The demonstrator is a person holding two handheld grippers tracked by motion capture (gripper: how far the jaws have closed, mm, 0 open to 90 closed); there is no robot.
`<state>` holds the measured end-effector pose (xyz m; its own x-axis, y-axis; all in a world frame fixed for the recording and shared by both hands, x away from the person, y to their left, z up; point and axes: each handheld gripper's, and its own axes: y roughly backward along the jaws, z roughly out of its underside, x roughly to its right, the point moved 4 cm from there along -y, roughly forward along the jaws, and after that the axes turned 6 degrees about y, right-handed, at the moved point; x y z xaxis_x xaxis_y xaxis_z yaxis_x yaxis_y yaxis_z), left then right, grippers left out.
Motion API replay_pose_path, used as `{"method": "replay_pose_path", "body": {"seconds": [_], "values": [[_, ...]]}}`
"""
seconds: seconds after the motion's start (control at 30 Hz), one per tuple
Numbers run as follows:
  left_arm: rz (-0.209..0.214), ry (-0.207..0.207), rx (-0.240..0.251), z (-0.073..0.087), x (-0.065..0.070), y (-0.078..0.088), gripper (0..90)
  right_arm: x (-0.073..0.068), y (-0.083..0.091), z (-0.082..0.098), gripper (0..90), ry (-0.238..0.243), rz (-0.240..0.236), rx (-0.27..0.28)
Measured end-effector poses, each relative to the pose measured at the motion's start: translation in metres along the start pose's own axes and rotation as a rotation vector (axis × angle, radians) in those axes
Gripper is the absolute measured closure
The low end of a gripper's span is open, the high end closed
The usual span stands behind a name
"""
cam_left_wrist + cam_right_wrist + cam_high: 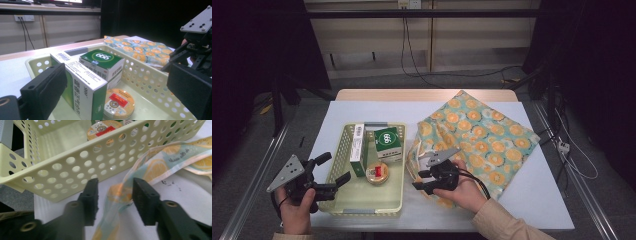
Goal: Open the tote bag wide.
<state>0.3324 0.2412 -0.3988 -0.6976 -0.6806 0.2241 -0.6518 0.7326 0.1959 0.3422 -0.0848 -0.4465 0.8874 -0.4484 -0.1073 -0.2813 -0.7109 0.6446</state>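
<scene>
A pale yellow perforated basket (pixel 368 210) holds a tall green-and-white box (pixel 357 149), a green "666" box (pixel 388 142) and a round tin (pixel 377 173). To its right lies an orange-print cloth (pixel 482 135). My left gripper (pixel 335 167) hovers open at the basket's left rim; in its own view the jaws frame the tall box (pixel 82 85) and the tin (pixel 118 103). My right gripper (pixel 418 180) is at the cloth's near-left corner, beside the basket wall (pixel 75 167). Its jaws (pixel 115 195) straddle a raised fold of the cloth (pixel 155 167) with a gap on the left side, so they are open.
The basket and cloth rest on a white table sheet (pixel 532 200), with bare sheet at the front right and behind the basket. A wooden table edge (pixel 412 94) runs along the back. Metal rails flank the table on both sides.
</scene>
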Motion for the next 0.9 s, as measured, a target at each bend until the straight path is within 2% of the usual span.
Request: {"method": "replay_pose_path", "body": {"seconds": [0.07, 0.2, 0.27, 0.43, 0.67, 0.73, 0.9], "values": [[0.0, 0.004, 0.0, 0.0, 0.0, 0.0, 2.8, 0.003, 0.0, 0.001, 75.3, -0.012, -0.008, -0.007], [0.0, 0.006, -0.006, 0.002, -0.003, 0.0, 2.8, 0.007, 0.001, 0.003, 86.0, -0.04, -0.045, -0.006], [-0.005, 0.01, -0.004, 0.002, -0.003, 0.0, 2.8, 0.009, 0.002, 0.004, 88.1, -0.046, -0.057, -0.002], [-0.001, 0.001, -0.004, 0.001, -0.002, 0.001, 2.8, 0.013, 0.006, 0.004, 89.7, -0.053, -0.052, 0.005], [-0.004, 0.011, -0.002, 0.002, -0.003, 0.001, 2.8, 0.02, 0.015, 0.002, 90.0, -0.054, -0.031, 0.021], [-0.004, 0.004, -0.007, 0.003, -0.005, 0.002, 2.8, 0.022, 0.02, 0.001, 90.0, -0.054, -0.018, 0.03], [-0.009, 0.018, -0.005, 0.005, -0.007, 0.002, 2.8, 0.031, 0.031, 0.0, 90.0, -0.065, 0.011, 0.049]]}}
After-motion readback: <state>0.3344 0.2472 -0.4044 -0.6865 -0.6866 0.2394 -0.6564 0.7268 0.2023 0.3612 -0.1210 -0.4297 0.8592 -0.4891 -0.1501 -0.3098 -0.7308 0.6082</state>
